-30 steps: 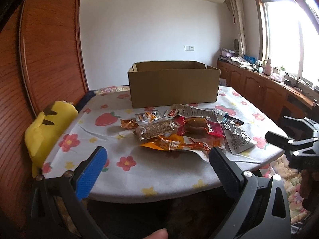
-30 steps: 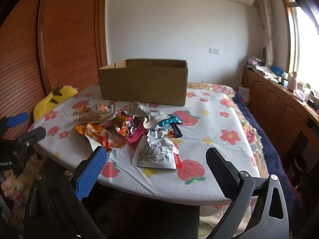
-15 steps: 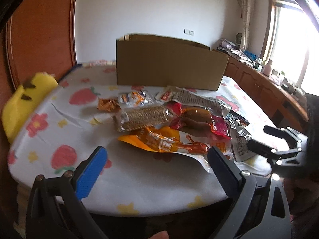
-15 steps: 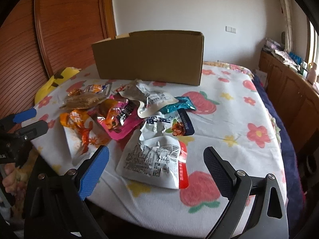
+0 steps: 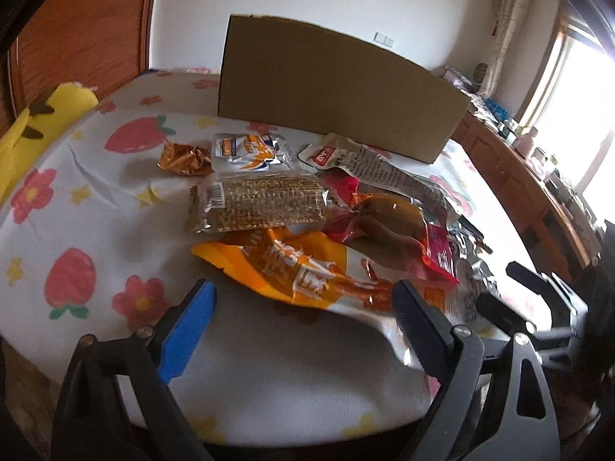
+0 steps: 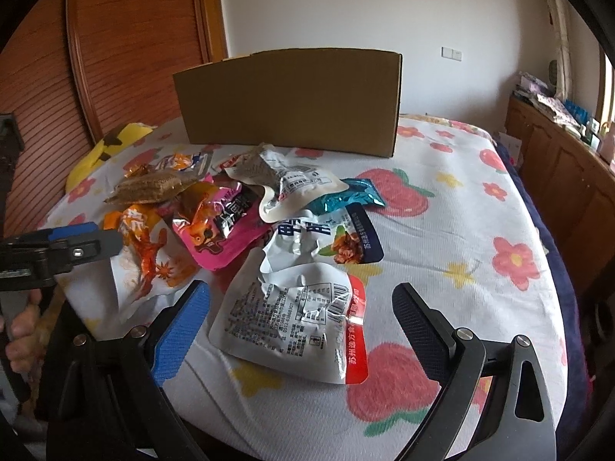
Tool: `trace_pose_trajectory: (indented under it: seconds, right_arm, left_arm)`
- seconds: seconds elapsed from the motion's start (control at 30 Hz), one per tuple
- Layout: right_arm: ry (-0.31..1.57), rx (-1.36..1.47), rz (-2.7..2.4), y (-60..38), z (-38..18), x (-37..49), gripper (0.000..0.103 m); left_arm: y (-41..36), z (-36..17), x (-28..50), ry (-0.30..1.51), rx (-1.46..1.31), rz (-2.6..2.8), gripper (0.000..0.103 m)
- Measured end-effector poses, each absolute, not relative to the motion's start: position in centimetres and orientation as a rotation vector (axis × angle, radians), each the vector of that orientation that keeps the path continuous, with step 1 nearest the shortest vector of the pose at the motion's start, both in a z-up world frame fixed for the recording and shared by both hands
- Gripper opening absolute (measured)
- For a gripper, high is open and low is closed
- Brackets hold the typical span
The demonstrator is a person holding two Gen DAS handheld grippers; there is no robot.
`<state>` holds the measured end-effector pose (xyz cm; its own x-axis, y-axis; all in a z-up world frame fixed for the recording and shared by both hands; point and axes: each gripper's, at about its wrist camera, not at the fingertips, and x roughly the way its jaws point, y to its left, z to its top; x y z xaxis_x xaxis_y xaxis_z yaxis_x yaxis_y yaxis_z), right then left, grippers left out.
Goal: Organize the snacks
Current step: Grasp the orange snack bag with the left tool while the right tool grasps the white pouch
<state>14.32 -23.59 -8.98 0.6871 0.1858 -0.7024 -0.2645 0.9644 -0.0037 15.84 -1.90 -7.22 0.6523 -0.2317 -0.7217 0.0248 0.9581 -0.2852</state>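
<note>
My left tongs (image 5: 303, 322) hung spread apart over the near edge of the table (image 5: 269, 376), just short of the orange packet (image 5: 292, 269). My right tongs (image 6: 301, 322) were likewise apart, around the near end of the white pouch (image 6: 292, 326). The snack pile (image 6: 238, 211) lay before the cardboard box (image 6: 292, 100).

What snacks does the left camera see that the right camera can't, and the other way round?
Only the left view shows the crumpled gold wrapper in full; in the right view only a sliver peeks out. Only the right view clearly shows the teal packet and the white pouch with the red edge. Both show the cardboard box, the grain bar, the orange bag, the pink pouch and the flowery tablecloth. Both tools are open.
</note>
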Motion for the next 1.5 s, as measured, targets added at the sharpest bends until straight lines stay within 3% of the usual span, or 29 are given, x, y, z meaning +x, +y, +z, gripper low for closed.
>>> trace_pose_trajectory:
  seconds: [0.3,0.53,0.7,0.83,0.9,1.07,1.37,1.5]
  right_arm:
    - [0.764,-0.094,0.268,-24.1,-8.9,14.3,0.097]
    - [0.771,-0.081,0.272,-24.5,-9.3,14.4,0.097]
    - [0.777,-0.090,0.278,-24.0,-9.4,14.6,0.097]
    - [0.795,-0.108,0.288,-23.6,-9.7,14.7,0.097]
    - [0.807,-0.107,0.289,-23.6,-10.0,14.8,0.097]
    - [0.819,-0.108,0.284,-23.6,-10.3,14.9,0.098]
    - [0.818,-0.187,0.262,-22.5,-10.9,15.2,0.099]
    - [0.834,-0.195,0.285,-22.7,-10.8,15.2,0.099]
  left_arm:
    - [-2.3,-7.7,18.2,0.845,-0.208,-0.066,0.092]
    - [-2.0,-7.7,17.8,0.814,-0.139,-0.082,0.066]
    - [-1.6,-7.7,16.9,0.803,-0.128,-0.112,0.055]
    - [-1.0,-7.7,16.3,0.800,-0.121,-0.115,0.057]
    - [-0.7,-7.8,16.3,0.800,-0.119,-0.111,0.064]
    - [-0.7,-7.9,16.4,0.799,-0.122,-0.116,0.064]
    - [-1.4,-7.4,14.9,0.754,-0.075,-0.154,0.028]
    - [-1.0,-7.3,14.7,0.752,-0.089,-0.170,0.023]
